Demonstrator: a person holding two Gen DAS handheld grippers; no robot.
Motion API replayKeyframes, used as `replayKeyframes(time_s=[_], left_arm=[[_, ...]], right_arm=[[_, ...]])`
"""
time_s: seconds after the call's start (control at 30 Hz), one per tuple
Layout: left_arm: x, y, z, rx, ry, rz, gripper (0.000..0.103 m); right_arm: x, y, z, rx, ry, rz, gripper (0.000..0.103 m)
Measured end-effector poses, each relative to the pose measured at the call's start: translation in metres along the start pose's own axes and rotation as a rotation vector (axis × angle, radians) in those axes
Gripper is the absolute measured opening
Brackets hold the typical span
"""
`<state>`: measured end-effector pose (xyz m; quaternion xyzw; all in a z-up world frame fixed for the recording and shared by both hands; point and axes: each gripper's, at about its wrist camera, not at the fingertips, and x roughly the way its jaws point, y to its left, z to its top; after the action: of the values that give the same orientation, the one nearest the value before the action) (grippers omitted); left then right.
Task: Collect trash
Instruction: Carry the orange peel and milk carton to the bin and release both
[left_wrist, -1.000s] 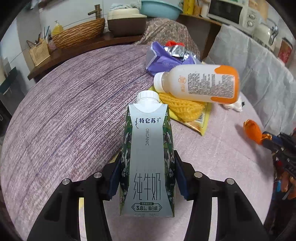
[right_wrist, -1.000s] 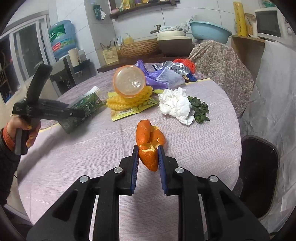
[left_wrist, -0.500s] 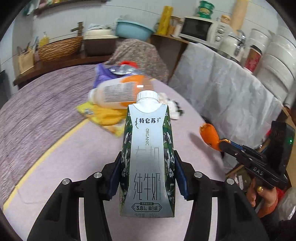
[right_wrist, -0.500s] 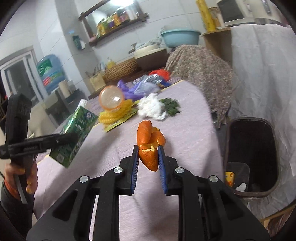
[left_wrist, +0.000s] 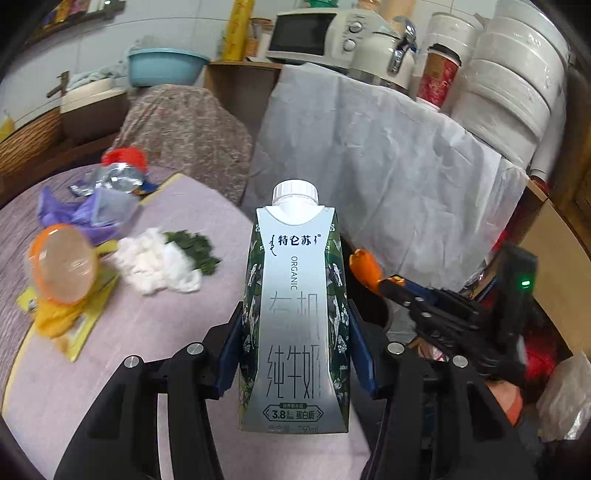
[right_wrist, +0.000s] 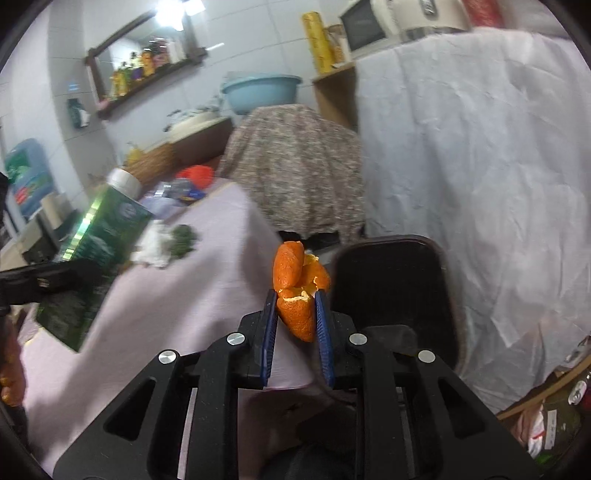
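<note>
Though gripped—milk carton (left_wrist: 297, 314) undented, capped.

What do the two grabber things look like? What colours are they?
Both look the same. The left gripper and the right gripper are black angular plastic frames with cut-out gaps and round silver screws on top. Their fingers end in flat blue pads. The right gripper's handle shows a small green light.
</note>
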<state>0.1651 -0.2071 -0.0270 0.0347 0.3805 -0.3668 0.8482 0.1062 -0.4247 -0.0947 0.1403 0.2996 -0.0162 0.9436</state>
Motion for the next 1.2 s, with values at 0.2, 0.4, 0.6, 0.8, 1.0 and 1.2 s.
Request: replayKeyframes(time_s=[0.2,0.4,0.6,0.8,1.0,1.2], left_arm=[[0.036,-0.032,0.024,0.05,0.022,-0.03,0.051],[0.067,-0.057,0.042,0.086,0.044,-0.042,0.051],[0.109,-0.075,0.051,0.091,0.101,-0.053,0.051],[0.154,-0.089,0.059,0.09,0.157,-0.035,0.051],[0.203,-0.098,0.059,0.057,0.246,-0.039,0.051],[0.243,-0.106,0.051,0.065,0.336,-0.021,0.051]], right_arm=[[0.063,-0.053,-0.01,0.067,0.124,-0.108,0.021],[0.128,-0.099,-0.031,0.15,0.257,-0.158,0.021],[0.162,-0.116,-0.051,0.178,0.304,-0.193,0.027],[0.149,-0.114,-0.057,0.191,0.25,-0.238,0.064],[0.111,-0.119,-0.064,0.207,0.184,-0.289,0.074],[0.073,-0.136,-0.077,0.286,0.142,-0.343,0.074]])
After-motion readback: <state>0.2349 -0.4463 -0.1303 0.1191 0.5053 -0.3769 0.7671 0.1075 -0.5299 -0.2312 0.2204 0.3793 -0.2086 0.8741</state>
